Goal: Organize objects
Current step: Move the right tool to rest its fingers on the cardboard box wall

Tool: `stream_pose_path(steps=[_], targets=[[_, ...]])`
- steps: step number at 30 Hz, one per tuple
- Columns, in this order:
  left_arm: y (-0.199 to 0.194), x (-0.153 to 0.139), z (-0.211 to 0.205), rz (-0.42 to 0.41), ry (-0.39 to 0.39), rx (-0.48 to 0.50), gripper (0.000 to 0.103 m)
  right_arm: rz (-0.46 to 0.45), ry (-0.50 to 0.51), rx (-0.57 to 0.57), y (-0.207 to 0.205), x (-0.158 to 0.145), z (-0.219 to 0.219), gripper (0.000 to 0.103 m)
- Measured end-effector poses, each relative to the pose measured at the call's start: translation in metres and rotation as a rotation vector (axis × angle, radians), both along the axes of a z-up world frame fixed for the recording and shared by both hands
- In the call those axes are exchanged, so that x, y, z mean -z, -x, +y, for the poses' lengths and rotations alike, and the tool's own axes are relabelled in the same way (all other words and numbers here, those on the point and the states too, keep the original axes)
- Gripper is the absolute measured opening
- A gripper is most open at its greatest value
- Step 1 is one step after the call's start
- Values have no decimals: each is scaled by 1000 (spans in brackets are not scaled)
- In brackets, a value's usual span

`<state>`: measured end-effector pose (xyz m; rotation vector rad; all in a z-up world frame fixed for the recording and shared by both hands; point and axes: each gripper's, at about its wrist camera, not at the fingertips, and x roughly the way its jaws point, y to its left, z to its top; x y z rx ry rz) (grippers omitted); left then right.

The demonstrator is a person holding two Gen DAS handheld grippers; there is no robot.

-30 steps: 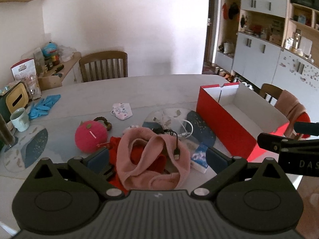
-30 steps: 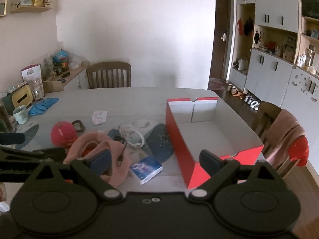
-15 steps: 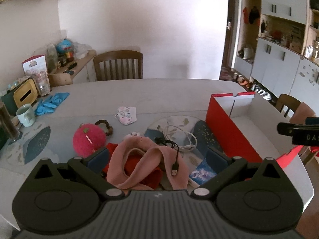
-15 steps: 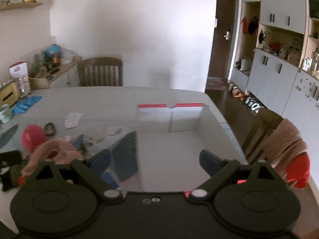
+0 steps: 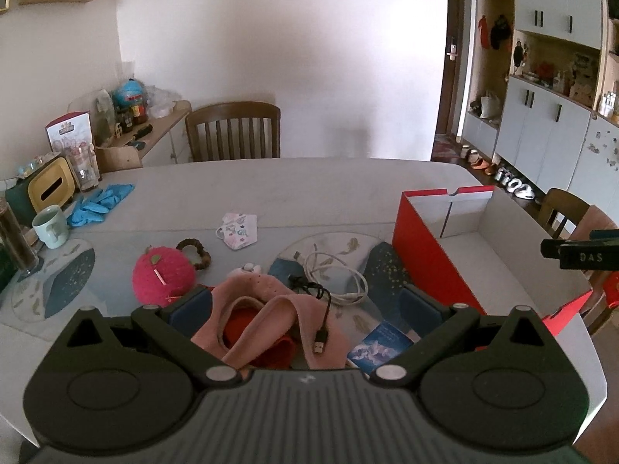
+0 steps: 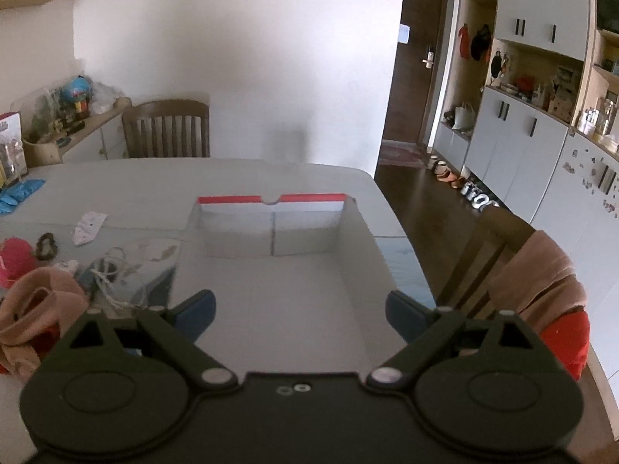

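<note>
Over at about 3 o'clock on the counter [image 5: 309, 189] sits the big red box [image 5: 429, 259] with the white inside, and as far as both views show it's got nothing in it, just bare floor and walls. Right tongs [image 6: 300, 311] hover over its open top, spread wide, nothing between the blue pads [image 6: 402, 311]. Left tongs [image 5: 305, 305] are released too, hanging above the pile at 6 o'clock: a pink knit hat [image 5: 267, 317] with something red tucked inside, a black USB cable [image 5: 315, 309] draped over it. Just beyond, a white cable [image 5: 336, 274] is coiled on a round mat [image 5: 329, 243]. Small blue booklet [image 5: 381, 344] lies between the hat and the box. Red plush ball [image 5: 162, 276] at 9 o'clock, face mask [image 5: 238, 226] toward 12, mug [image 5: 50, 226] and blue gloves [image 5: 98, 203] way out at 10
</note>
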<state>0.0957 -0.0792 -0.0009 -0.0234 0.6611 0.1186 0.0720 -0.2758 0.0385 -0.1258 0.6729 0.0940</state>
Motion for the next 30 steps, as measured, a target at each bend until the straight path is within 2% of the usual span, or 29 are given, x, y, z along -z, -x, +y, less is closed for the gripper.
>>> stream_pose_path(steps=[13, 21, 24, 26, 30], targets=[[2, -1, -2, -3, 3, -44, 103, 82, 61, 45, -71, 40, -49, 84], [4, -1, 6, 8, 27, -56, 103, 176, 51, 49, -111, 62, -72, 71], [4, -1, 9, 3, 29, -53, 103, 216, 47, 49, -122, 70, -77, 61], [3, 0, 12, 4, 36, -43, 103, 241, 41, 56, -128, 75, -78, 50], [2, 0, 20, 1, 93, -11, 103, 275, 31, 69, -135, 83, -80, 37]])
